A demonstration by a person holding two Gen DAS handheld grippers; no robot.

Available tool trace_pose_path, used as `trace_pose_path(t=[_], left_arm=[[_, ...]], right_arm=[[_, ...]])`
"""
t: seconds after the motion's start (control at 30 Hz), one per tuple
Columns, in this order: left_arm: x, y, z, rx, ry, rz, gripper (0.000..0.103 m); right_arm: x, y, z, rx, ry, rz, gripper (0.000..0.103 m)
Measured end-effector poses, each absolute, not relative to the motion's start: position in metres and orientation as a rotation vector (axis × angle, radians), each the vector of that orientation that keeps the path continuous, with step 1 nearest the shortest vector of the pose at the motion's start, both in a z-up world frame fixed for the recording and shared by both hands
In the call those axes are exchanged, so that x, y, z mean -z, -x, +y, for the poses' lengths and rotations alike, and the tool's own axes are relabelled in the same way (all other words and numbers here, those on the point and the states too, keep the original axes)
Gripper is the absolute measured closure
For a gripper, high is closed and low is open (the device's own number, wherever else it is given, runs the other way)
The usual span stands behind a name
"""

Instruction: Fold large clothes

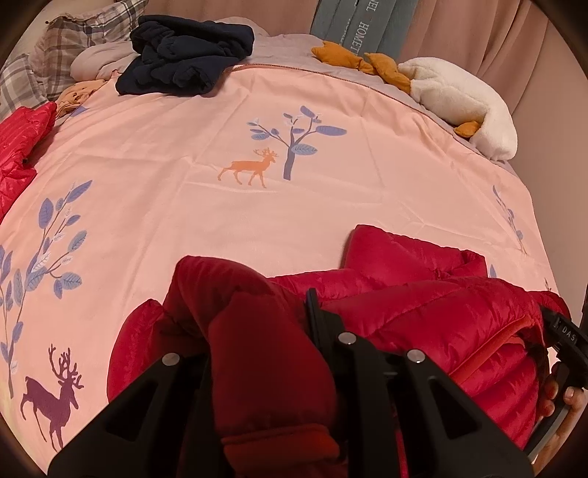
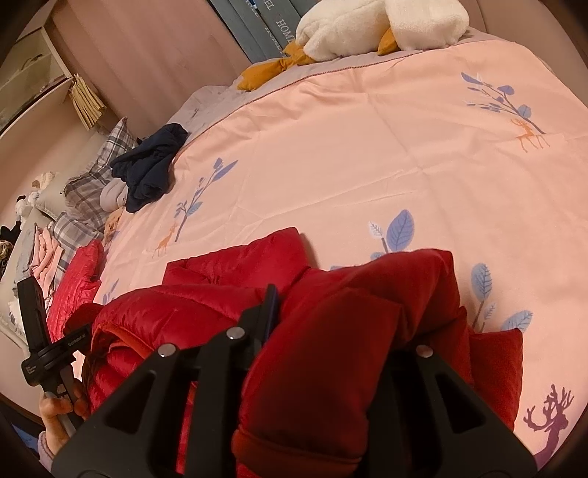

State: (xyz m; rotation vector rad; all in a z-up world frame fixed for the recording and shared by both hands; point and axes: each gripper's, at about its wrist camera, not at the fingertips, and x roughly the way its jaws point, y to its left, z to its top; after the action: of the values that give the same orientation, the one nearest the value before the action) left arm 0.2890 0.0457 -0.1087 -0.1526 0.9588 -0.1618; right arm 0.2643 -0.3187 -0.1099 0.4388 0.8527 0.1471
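A red puffer jacket (image 1: 422,305) lies bunched at the near edge of a pink bed cover (image 1: 183,165) printed with deer and trees. My left gripper (image 1: 257,331) is shut on a fold of one red sleeve (image 1: 257,367); the sleeve drapes over and hides the left finger. In the right wrist view the jacket (image 2: 176,312) fills the foreground. My right gripper (image 2: 330,323) is shut on the other sleeve (image 2: 330,349), with only its left finger (image 2: 270,305) showing. Each view shows the opposite hand at its edge.
A navy garment (image 1: 183,55) is heaped at the far side of the bed beside plaid pillows (image 1: 73,33). A second red quilted garment (image 1: 18,147) lies at the left edge. A white plush toy (image 1: 459,99) with orange feet rests by the curtain.
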Motion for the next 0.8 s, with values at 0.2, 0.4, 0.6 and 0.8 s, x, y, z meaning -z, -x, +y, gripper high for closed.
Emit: trace_pose_path(t=[0.2,0.4,0.6,0.8], left_arm=[[0.111,-0.2935,0.0436,0.163,0.144,0.964,0.086],[0.1128,-0.2944,0.043,0.161,0.139,0.966,0.086],[0.1142,-0.295,0.042,0.16,0.138,0.965,0.086],[0.116,-0.2956,0.0412,0.158,0.134,0.964,0.086]], right_arm=[[0.1122,-0.2668,-0.3182,-0.142,-0.438,0.859,0.082],[0.1147,-0.2678,-0.3189,-0.14,-0.446,0.862,0.082],[0.1155,-0.2678,-0.3188,-0.141,-0.45,0.863,0.081],[0.1181,-0.2683,-0.3196,-0.148,-0.466,0.86,0.079]])
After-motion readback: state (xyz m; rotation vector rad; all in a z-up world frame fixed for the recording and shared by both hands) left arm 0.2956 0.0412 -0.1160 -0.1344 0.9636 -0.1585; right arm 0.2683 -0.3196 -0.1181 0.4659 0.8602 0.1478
